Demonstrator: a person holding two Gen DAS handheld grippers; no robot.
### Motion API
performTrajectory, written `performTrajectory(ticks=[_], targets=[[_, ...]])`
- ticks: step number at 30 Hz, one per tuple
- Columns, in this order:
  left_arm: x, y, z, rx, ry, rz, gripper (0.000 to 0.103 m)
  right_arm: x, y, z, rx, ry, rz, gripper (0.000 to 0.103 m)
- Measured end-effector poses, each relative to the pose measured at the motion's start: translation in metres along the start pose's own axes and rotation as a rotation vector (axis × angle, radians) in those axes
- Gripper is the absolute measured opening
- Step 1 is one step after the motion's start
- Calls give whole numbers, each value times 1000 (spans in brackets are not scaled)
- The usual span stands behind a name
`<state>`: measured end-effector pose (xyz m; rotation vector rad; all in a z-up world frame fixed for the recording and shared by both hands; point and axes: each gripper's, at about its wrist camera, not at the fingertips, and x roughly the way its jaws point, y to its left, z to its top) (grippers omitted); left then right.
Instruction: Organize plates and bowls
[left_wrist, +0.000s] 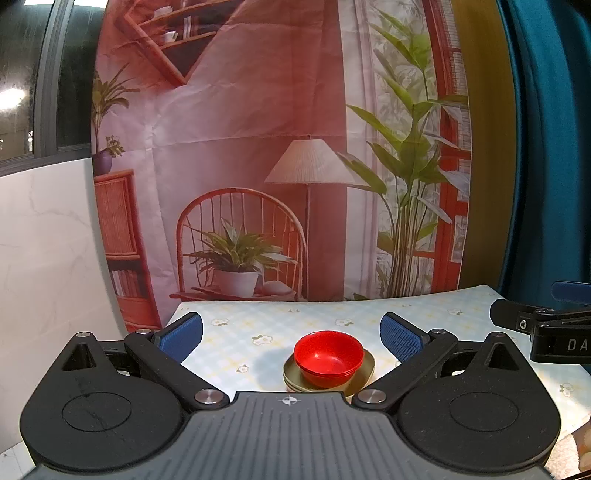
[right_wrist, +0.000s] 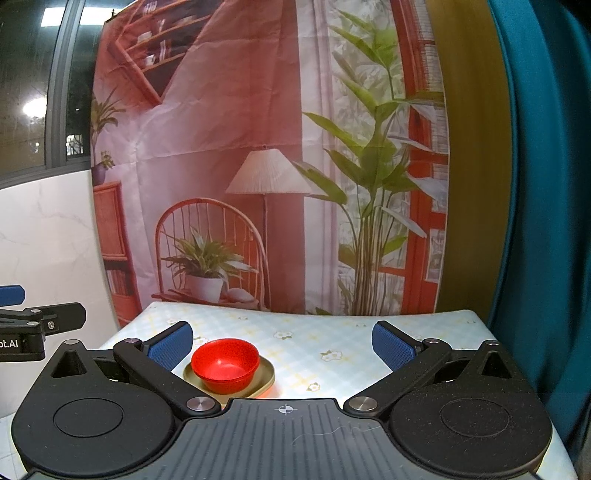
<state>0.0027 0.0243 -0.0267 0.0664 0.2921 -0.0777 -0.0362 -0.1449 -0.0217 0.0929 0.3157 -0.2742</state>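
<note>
Stacked red bowls (left_wrist: 328, 358) sit on stacked olive-green plates (left_wrist: 364, 373) on the floral tablecloth (left_wrist: 280, 325). In the left wrist view the stack lies between and just ahead of my left gripper (left_wrist: 291, 338), which is open and holds nothing. In the right wrist view the same red bowls (right_wrist: 225, 363) and green plates (right_wrist: 264, 378) lie close to the left finger of my right gripper (right_wrist: 282, 343), also open with nothing in it. Each gripper shows at the edge of the other's view: the right gripper (left_wrist: 543, 321) and the left gripper (right_wrist: 37, 321).
A printed backdrop (left_wrist: 258, 147) of a room hangs right behind the table's far edge. A teal curtain (right_wrist: 546, 184) hangs at the right, a white marble wall (left_wrist: 44, 258) at the left. Bare tablecloth (right_wrist: 332, 343) lies right of the stack.
</note>
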Motion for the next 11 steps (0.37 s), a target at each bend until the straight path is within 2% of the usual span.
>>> performTrajectory(ticks=[11], targets=[[0,2,0,4,-7,-15,103,-2,1,3,-1,-5,0,103]])
